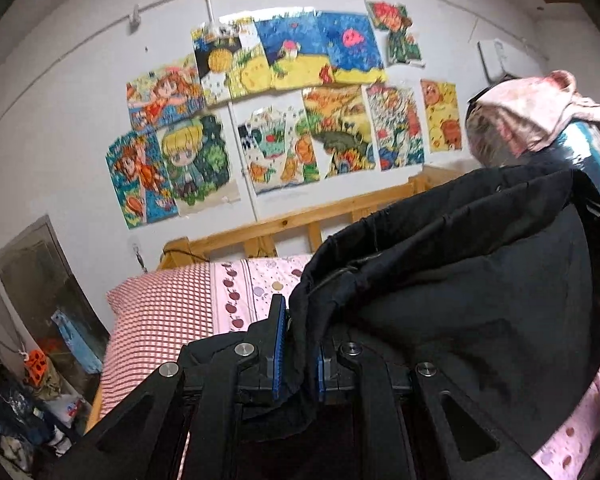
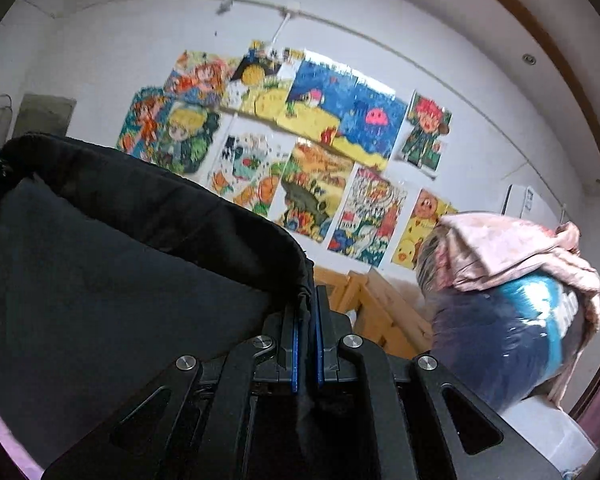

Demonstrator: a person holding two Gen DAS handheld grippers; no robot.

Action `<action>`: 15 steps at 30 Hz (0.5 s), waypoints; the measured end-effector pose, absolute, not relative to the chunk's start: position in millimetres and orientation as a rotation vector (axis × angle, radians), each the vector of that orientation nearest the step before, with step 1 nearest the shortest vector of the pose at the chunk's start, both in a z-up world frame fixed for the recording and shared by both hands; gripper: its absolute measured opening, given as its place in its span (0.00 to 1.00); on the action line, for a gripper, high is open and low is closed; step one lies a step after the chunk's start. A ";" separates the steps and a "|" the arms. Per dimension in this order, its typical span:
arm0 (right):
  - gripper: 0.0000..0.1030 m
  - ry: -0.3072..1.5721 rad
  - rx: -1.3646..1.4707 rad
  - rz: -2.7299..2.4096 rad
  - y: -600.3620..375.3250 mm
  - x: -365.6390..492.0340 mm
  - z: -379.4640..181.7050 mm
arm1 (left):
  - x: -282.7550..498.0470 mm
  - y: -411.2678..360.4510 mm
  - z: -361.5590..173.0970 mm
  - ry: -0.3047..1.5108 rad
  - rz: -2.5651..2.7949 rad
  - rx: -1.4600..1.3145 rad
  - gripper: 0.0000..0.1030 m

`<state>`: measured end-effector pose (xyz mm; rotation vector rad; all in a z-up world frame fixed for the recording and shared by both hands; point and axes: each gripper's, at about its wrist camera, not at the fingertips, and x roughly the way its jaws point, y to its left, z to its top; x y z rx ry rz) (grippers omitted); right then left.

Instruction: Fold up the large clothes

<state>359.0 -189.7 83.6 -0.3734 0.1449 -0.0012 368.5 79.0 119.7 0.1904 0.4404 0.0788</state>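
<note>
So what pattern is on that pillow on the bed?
Red and white checks on the pillow, clearest in the left wrist view.

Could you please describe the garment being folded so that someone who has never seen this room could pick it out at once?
Start at the wall of colourful drawings above the wooden bed frame. In front of it, over the pink patterned sheet, a black garment hangs stretched between the left tongs and the right tongs, both shut on its gathered edge. It is the only plain black cloth; the bedding is pink or checked.

Garment (image 1: 460,280) spans between both grippers, above bed (image 1: 236,292); headboard (image 1: 300,220) behind (drawings (image 1: 300,108) on wall above it).
</note>
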 end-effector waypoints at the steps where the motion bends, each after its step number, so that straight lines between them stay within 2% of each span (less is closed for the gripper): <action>1: 0.05 0.156 -0.381 -0.005 -189.2 369.1 78.7 | 377.0 79.7 116.1 0.453 0.080 0.190 0.11; 15: 0.05 0.294 -0.415 0.011 -173.0 457.3 16.5 | 467.6 88.7 51.6 0.620 0.113 0.139 0.11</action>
